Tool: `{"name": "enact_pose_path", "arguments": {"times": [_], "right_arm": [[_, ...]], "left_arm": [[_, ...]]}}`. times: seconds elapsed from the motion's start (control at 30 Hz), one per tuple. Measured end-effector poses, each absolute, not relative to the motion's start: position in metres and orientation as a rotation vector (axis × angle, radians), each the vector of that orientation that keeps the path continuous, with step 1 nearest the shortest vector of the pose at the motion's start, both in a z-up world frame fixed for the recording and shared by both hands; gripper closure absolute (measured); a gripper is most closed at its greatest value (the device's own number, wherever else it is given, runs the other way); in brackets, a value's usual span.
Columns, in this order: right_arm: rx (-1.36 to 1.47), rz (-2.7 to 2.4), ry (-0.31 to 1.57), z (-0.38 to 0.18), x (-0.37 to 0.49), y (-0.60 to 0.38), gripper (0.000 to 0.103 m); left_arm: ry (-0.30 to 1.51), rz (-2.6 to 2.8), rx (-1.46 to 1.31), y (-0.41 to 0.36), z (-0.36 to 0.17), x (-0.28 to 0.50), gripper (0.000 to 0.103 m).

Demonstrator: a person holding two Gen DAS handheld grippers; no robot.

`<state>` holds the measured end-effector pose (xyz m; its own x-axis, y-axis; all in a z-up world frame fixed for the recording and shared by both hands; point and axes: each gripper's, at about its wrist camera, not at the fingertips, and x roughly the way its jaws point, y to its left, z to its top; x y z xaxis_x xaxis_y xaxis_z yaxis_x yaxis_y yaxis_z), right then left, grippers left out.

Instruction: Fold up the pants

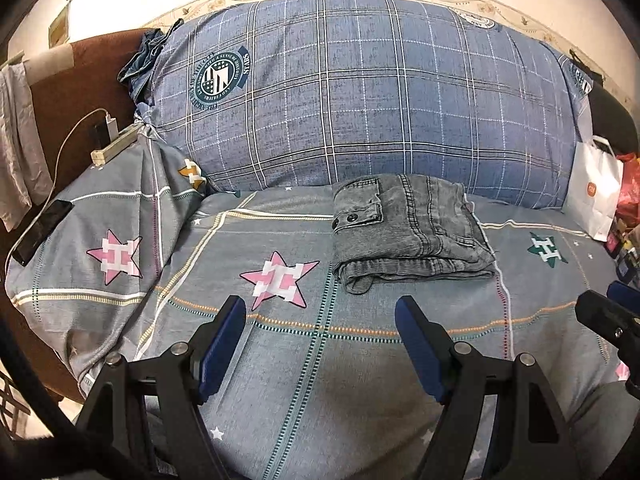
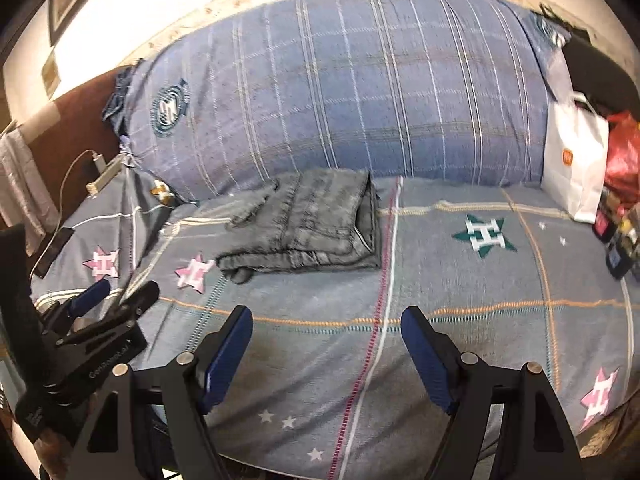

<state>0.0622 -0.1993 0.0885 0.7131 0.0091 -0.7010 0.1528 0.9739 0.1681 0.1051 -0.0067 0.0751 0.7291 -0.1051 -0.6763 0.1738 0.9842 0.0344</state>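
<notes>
The pants [image 1: 408, 232] lie on the bed [image 1: 320, 360] as a compact grey denim bundle, folded over on itself several layers thick, just in front of the big blue plaid pillow [image 1: 360, 92]. From the left tongs [image 1: 320, 312] the bundle sits at about one o'clock; from the right tongs [image 2: 326, 320] it sits at about eleven o'clock [image 2: 304, 224]. Both tongs are spread wide, grip nothing, and hang over bare bedding, apart from the denim.

Judging by how the bundle lies, the folding looks essentially finished and this is the release-and-check stage. The near edge bulges a little at its left end, so if anything more is called for, it would be a light press or tuck there, approaching low from the near side so the stacked layers do not slide apart.

A phone [image 1: 40, 232] and a power strip [image 1: 116, 144] rest at nine to ten o'clock, and a white paper bag [image 1: 596, 188] stands at two o'clock.
</notes>
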Motion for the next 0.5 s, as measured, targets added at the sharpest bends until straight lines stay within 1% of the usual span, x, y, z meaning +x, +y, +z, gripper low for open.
{"name": "enact_pose_path", "arguments": {"times": [0.2,0.4,0.5], "right_arm": [[0.168,-0.070,0.758,0.100,0.062,-0.181,0.024],[0.161,-0.086,0.769,0.096,0.068,-0.180,0.024],[0.182,-0.095,0.778,0.090,0.072,-0.185,0.024]], "left_arm": [[0.745,-0.178,0.079,-0.003,0.076,0.106,0.025],[0.771,-0.230,0.038,-0.002,0.066,0.113,0.025],[0.739,-0.270,0.003,-0.001,0.054,0.119,0.025]]}}
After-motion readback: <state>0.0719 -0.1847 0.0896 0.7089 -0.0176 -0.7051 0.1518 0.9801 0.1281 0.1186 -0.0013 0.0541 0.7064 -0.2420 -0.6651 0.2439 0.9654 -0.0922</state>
